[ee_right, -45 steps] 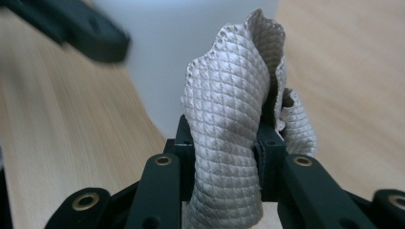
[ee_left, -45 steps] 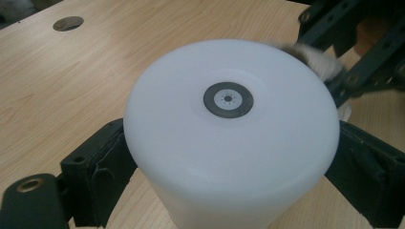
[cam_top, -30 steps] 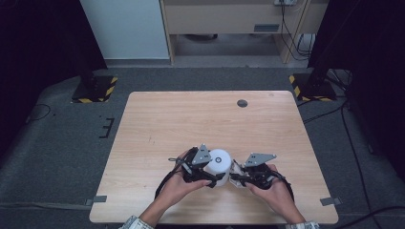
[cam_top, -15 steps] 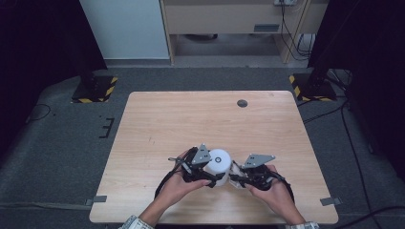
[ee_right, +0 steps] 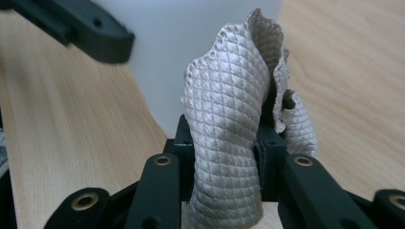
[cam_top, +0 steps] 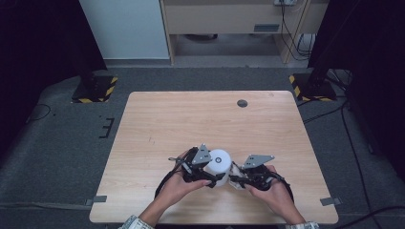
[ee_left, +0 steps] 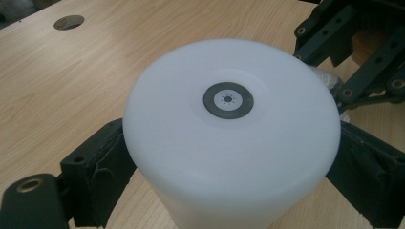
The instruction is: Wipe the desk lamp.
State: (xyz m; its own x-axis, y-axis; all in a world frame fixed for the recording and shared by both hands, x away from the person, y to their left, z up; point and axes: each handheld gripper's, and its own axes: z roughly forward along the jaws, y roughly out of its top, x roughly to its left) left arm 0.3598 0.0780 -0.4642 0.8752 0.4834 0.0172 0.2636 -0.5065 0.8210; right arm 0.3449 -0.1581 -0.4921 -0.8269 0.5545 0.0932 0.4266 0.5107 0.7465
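Observation:
A white cylinder [cam_top: 219,161] with a small dark ring mark on its top stands on the wooden table [cam_top: 191,119] near the front edge. My left gripper [cam_top: 215,174] is shut on the cylinder [ee_left: 229,133], with one black pad [ee_left: 100,160] on each side of its wall. My right gripper [cam_top: 235,179] comes in from the right, shut on a grey quilted cloth [ee_right: 229,124]. The cloth lies against the cylinder's white side [ee_right: 191,38]. In the left gripper view the right gripper [ee_left: 351,71] sits just behind the cylinder.
A round dark grommet [cam_top: 242,103] sits in the table's far right part. Bare wood stretches behind and to both sides of the hands. Dark floor, black stands with yellow-striped feet [cam_top: 95,90] and cables [cam_top: 348,129] surround the table.

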